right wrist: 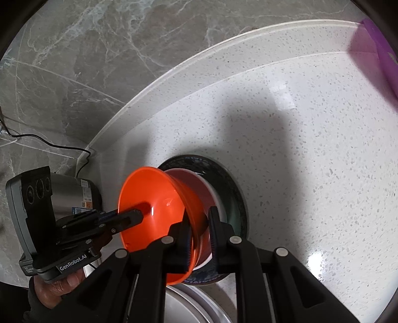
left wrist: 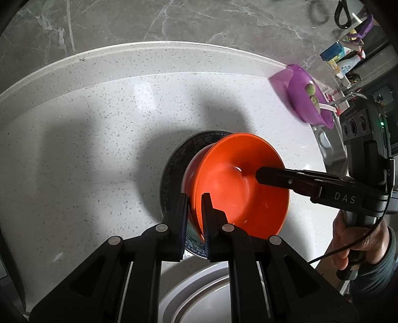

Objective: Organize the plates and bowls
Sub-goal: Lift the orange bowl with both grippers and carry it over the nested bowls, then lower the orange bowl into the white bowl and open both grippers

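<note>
Orange bowl [left wrist: 238, 183] is pinched at opposite rims by both the left gripper [left wrist: 195, 198] and right gripper [right wrist: 200, 216], right over a dark patterned plate [left wrist: 174, 159]. White plate [left wrist: 199, 293] nearby, purple basin [left wrist: 303, 97] further off, speckled white counter [left wrist: 87, 149], grey marble wall [left wrist: 174, 20].
</note>
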Available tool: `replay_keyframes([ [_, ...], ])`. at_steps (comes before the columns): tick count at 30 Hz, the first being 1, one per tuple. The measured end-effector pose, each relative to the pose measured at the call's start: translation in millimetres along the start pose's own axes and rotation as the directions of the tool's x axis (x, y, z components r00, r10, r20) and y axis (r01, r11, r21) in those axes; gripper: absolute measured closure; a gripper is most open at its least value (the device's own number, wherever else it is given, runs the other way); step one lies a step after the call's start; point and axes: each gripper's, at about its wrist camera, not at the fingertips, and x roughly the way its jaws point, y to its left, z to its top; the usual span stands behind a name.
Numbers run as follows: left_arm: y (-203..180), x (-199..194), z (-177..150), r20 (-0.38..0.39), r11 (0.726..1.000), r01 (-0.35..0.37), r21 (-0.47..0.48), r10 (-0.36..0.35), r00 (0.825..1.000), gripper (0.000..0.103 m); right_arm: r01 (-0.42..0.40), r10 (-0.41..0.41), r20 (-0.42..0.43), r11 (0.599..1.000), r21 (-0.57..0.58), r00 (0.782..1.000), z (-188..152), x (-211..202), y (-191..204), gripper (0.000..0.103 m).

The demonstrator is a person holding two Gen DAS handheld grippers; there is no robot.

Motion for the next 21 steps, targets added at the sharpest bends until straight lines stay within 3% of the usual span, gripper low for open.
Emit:
replay_keyframes([
  [21,7.3,-21.4,-12.5,0.072,0.999,0.042,-0.016,-0.041,0.997,0.092,0.070,-0.071,-0.018,0.996,-0.054,0.997,1.3,8.1,12.4,0.089],
])
